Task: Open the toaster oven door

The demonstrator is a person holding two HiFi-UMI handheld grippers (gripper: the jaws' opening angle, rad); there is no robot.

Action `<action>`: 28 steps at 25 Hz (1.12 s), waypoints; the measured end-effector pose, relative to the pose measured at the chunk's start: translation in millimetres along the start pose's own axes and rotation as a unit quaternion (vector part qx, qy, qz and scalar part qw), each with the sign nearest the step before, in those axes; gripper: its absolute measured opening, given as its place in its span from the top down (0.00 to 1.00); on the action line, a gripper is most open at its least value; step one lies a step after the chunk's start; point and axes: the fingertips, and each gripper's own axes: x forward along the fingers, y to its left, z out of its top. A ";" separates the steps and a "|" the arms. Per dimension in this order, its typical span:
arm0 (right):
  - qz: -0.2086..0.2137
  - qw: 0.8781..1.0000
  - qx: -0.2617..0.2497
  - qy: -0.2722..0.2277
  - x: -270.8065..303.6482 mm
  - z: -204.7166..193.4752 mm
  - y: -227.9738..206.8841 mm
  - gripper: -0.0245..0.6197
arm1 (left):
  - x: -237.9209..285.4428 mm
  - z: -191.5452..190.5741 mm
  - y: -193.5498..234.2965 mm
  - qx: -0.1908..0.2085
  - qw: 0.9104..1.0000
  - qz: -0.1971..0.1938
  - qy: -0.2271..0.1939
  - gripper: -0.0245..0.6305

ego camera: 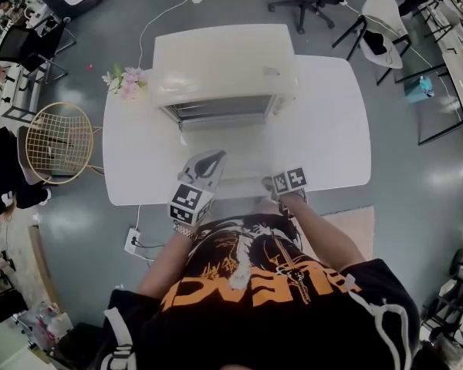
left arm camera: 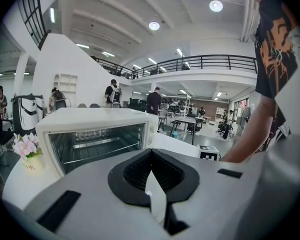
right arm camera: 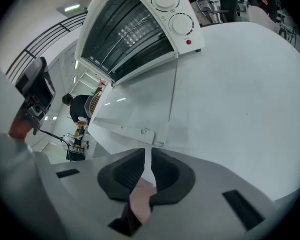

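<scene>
A white toaster oven (ego camera: 224, 64) stands at the back of the white table (ego camera: 332, 129). Its glass door (ego camera: 225, 141) hangs folded down flat in front of it, and the rack inside shows. In the right gripper view the lowered door (right arm camera: 135, 104) and its handle (right arm camera: 142, 132) lie just ahead of my right gripper (right arm camera: 149, 151); the oven's knobs (right arm camera: 182, 23) are above. My left gripper (ego camera: 212, 160) hovers at the door's front left and looks across at the oven (left arm camera: 90, 134). My right gripper (ego camera: 274, 183) is near the table's front edge. Both are shut with nothing between their jaws.
A small pot of pink flowers (ego camera: 123, 79) sits left of the oven. A gold wire chair (ego camera: 58, 141) stands left of the table and office chairs (ego camera: 382, 21) behind it. A power strip (ego camera: 133, 240) lies on the floor. People stand far off in the left gripper view.
</scene>
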 end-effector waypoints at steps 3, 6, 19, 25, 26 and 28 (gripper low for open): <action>0.022 1.000 -0.005 -0.003 -11.7 -1.2 20.1 0.87 | 1.1 0.0 0.6 0.000 1.000 -0.005 -0.001 0.93; 0.048 0.997 -0.025 -0.058 -38.2 22.1 52.4 0.87 | 2.8 7.5 3.1 0.001 1.000 -0.008 -0.010 0.93; 0.091 0.901 -0.181 -0.385 -200.8 172.6 183.3 0.87 | -35.3 100.0 8.4 0.015 0.991 0.005 -0.133 0.93; 0.053 0.804 -0.326 -0.495 -280.2 188.5 236.3 0.87 | -59.8 149.1 0.4 0.026 0.984 0.008 -0.173 0.93; 0.047 0.794 -0.335 -0.505 -289.4 190.4 241.6 0.87 | -62.9 155.1 -0.3 0.029 0.984 0.011 -0.178 0.93; 0.039 0.781 -0.345 -0.519 -303.9 193.2 248.2 0.87 | -67.6 163.7 -2.0 0.035 0.982 0.017 -0.187 0.93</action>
